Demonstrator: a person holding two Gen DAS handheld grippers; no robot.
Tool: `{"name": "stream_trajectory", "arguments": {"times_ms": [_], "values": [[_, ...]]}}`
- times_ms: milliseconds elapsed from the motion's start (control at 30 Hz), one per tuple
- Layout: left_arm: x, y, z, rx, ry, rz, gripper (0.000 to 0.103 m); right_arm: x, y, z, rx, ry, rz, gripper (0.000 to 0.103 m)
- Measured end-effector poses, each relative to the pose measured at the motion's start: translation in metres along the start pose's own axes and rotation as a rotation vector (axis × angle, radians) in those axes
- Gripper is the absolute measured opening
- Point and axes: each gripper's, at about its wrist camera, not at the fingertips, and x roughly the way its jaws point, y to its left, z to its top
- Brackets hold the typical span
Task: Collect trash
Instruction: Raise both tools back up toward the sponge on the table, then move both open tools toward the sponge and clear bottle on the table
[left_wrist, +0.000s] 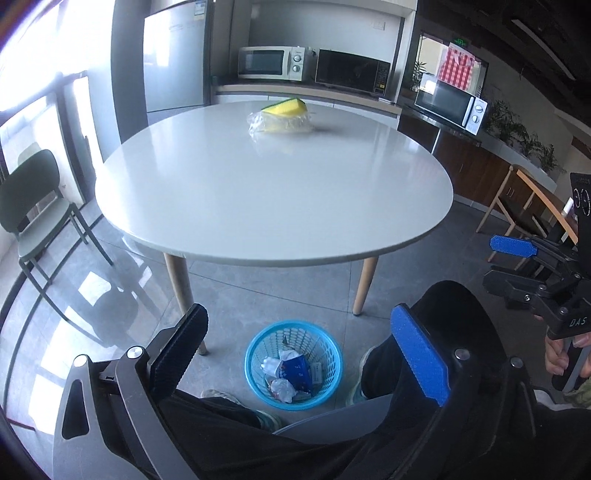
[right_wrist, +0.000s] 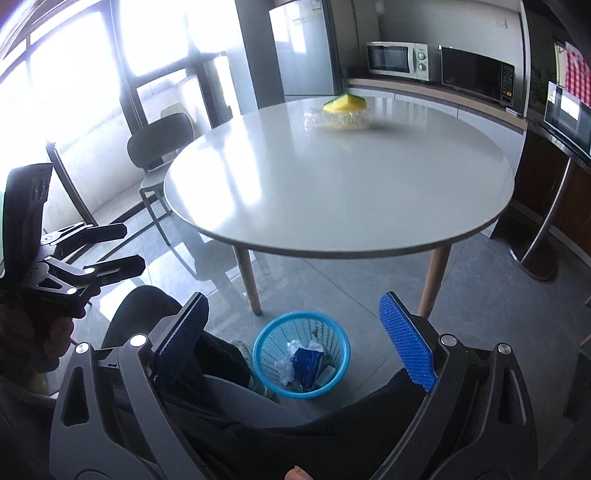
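Note:
A blue mesh basket (left_wrist: 293, 365) (right_wrist: 301, 354) stands on the floor between a person's feet, in front of the round white table (left_wrist: 258, 192) (right_wrist: 332, 184). Inside it lie crumpled white paper (left_wrist: 282, 387) and a blue packet (left_wrist: 295, 369) (right_wrist: 306, 363). At the table's far side a yellow and green sponge (left_wrist: 284, 106) (right_wrist: 345, 102) rests on crinkled clear plastic (left_wrist: 258, 123) (right_wrist: 314, 118). My left gripper (left_wrist: 298, 314) (right_wrist: 129, 249) hangs open above the basket with nothing between its fingers. My right gripper (right_wrist: 293, 302) (left_wrist: 495, 264) is beside it, also open and empty.
The person's dark-trousered legs (left_wrist: 450, 325) (right_wrist: 147, 314) flank the basket. A green chair (left_wrist: 33, 206) (right_wrist: 162, 147) stands left of the table, a wooden chair (left_wrist: 532, 206) to the right. Microwaves (left_wrist: 271, 62) (right_wrist: 402, 59) sit on the counter behind, next to a fridge (left_wrist: 173, 55).

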Motion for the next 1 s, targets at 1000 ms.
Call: {"name": "stream_trajectory", "arguments": {"times_ms": [1000], "values": [[0.072,0.037,0.101,0.006,-0.026,0.031,0.097,0.062,-0.063,0.135,0.011,-0.085,0.020,0.094]]}}
